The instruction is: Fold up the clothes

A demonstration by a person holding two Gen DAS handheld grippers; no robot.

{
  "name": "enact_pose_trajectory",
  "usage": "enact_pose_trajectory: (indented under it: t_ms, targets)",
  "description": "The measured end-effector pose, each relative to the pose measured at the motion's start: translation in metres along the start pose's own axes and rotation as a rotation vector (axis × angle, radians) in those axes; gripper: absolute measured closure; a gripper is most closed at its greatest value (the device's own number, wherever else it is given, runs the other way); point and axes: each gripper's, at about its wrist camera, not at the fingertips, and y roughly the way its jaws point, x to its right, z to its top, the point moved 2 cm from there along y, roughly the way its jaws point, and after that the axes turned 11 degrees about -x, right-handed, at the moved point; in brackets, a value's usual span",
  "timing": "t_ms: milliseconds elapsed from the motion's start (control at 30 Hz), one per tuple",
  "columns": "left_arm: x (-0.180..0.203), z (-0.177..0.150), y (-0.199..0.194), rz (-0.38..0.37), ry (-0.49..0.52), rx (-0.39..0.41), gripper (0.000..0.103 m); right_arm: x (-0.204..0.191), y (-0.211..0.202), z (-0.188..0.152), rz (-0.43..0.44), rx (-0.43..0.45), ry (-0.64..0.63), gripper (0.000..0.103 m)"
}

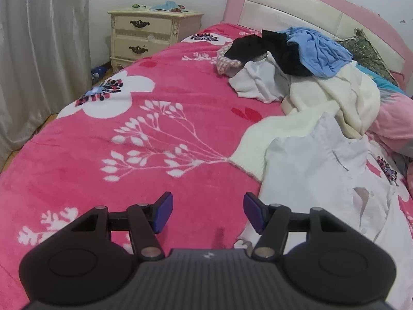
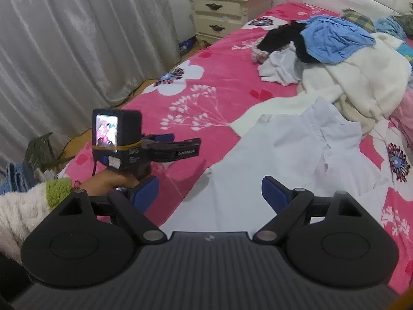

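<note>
A white collared shirt (image 2: 284, 149) lies spread on the pink floral bed, collar toward the headboard; it also shows in the left wrist view (image 1: 322, 175) at the right. My left gripper (image 1: 208, 211) is open and empty, hovering over the blanket just left of the shirt's edge. My right gripper (image 2: 210, 193) is open and empty above the shirt's lower part. The left gripper's body (image 2: 144, 142), with its camera, shows in the right wrist view to the left of the shirt. A cream garment (image 1: 335, 108) lies behind the shirt.
A pile of clothes, with a blue one (image 1: 320, 51) and a black one (image 1: 258, 46), sits near the pink headboard (image 1: 296, 2). A cream nightstand (image 1: 152, 33) stands left of the bed. Grey curtains (image 1: 38, 51) hang at the left. The pink blanket (image 1: 129, 142) stretches to the left.
</note>
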Motion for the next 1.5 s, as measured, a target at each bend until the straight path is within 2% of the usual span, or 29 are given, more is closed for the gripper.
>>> enact_pose_trajectory:
  t_ms: [133,200,300,367,467,600,633,733,800,867,1000,1067,1200,1400,1500]
  targets:
    - [0.001,0.001,0.001,0.004,0.026,0.019,0.041,0.023,0.006,0.001,0.041,-0.07,0.092,0.016]
    - [0.004,0.003,0.0,-0.001,0.045,0.037,0.041,0.055,0.012,-0.006,0.064,-0.097,0.159,0.016]
    - [0.012,0.014,-0.003,-0.025,0.096,0.079,0.041,0.115,0.03,-0.024,-0.01,-0.125,0.231,0.016]
    - [0.026,0.026,-0.003,-0.045,0.184,0.118,0.041,0.158,0.038,-0.029,-0.018,-0.118,0.274,0.016]
    - [0.055,0.046,0.004,-0.078,0.351,0.151,0.036,0.214,0.041,-0.021,-0.04,-0.004,0.304,0.016]
    - [0.107,0.074,0.038,-0.146,0.566,0.15,0.031,0.269,0.062,0.003,-0.096,0.123,0.206,0.016]
    - [0.121,0.08,0.048,-0.154,0.62,0.15,0.031,0.278,0.071,0.009,-0.114,0.137,0.175,0.017]
    - [0.161,0.085,0.086,-0.086,0.787,0.168,0.031,0.299,0.106,0.022,-0.158,0.116,0.134,0.019]
    - [0.177,0.089,0.111,-0.078,0.843,0.162,0.033,0.31,0.126,0.029,-0.155,0.101,0.133,0.024]
    - [0.189,0.095,0.131,-0.094,0.846,0.144,0.034,0.316,0.138,0.036,-0.116,0.108,0.123,0.027]
    - [0.197,0.112,0.155,-0.177,0.798,0.122,0.036,0.327,0.161,0.057,-0.067,0.13,0.077,0.028]
    - [0.202,0.118,0.163,-0.185,0.807,0.12,0.048,0.335,0.174,0.067,-0.054,0.119,0.074,0.028]
    - [0.213,0.122,0.175,-0.22,0.863,0.102,0.061,0.348,0.19,0.076,-0.026,0.091,0.09,0.035]
    - [0.22,0.124,0.185,-0.265,0.865,0.091,0.067,0.364,0.204,0.078,0.038,0.06,0.121,0.054]
    - [0.219,0.125,0.184,-0.283,0.841,0.106,0.075,0.366,0.205,0.076,0.059,0.061,0.137,0.079]
